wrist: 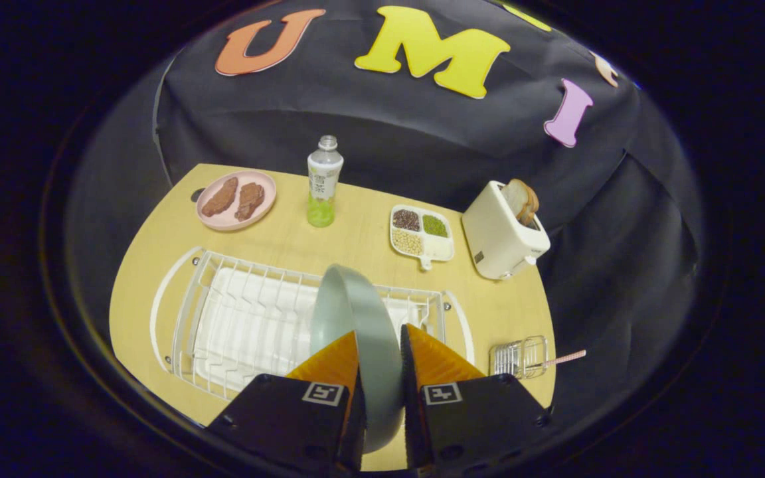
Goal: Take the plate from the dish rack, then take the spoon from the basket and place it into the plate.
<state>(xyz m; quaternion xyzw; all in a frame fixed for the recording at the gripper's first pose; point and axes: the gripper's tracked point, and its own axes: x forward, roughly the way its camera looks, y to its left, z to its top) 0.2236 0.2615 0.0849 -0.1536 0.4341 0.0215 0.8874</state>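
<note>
Grey plate (356, 318) stands on edge between the fingers, gripper (380, 355) clamped on its rim, both pads pressing, above the white wire dish rack (236, 318). Looks stiff, smooth, likely slippery; rim grip may let it swing. Spoon (563, 359), thin handle, lies in the small basket (519, 356) at three o'clock from the fingers.

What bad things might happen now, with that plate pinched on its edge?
1. The gripper holds the grey plate upright by its rim alone, so it might slip or swing.
2. The plate hangs just over the white dish rack; it may knock the wires when carried off.
3. The spoon pokes out of the small basket near the table edge, so a bump might tip it off.
</note>
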